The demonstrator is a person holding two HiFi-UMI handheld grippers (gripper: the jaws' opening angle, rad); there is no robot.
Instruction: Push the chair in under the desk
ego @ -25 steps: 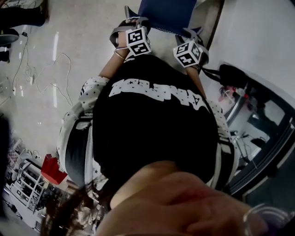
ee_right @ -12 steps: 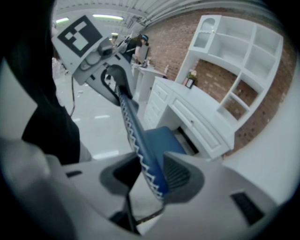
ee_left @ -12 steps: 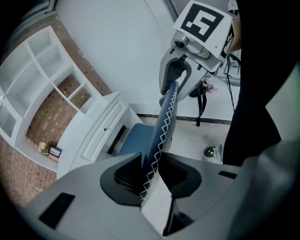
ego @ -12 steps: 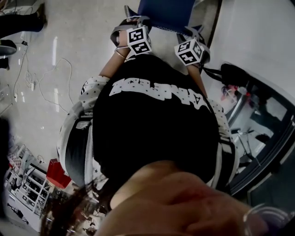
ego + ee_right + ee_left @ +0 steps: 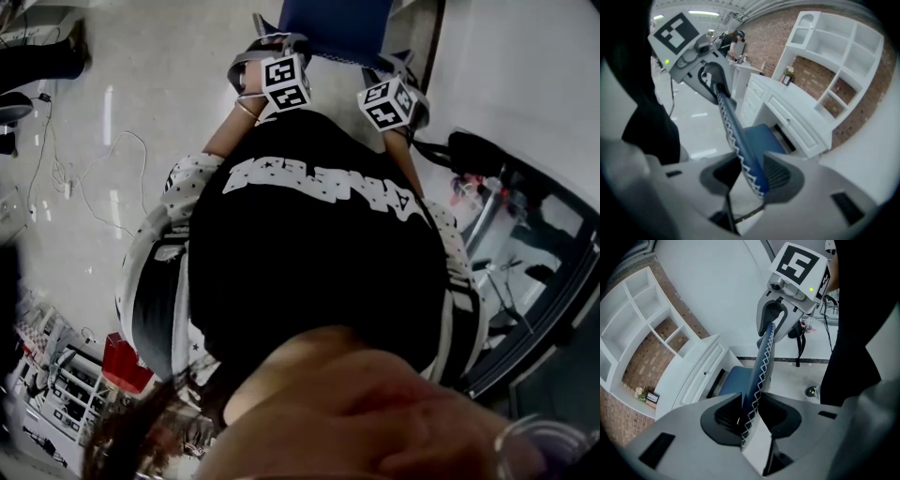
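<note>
The blue chair stands at the top of the head view, beyond my black-shirted body. Its backrest edge, blue with white zigzag stitching, runs between the jaws of my left gripper, which is shut on it. The same edge passes through my right gripper, also shut on it. In the head view the left gripper and right gripper hold the backrest's two ends. The blue seat points at the white desk, its front near the desk's opening.
White shelving on a brick wall rises over the desk. Cables trail over the floor at the left, with a red box behind me. A black bag and a glass-and-metal stand are to my right.
Both grippers and the chair back have edged slightly toward the top of the head view. The floor cables and red box have slid back in the picture. The grips look the same.
</note>
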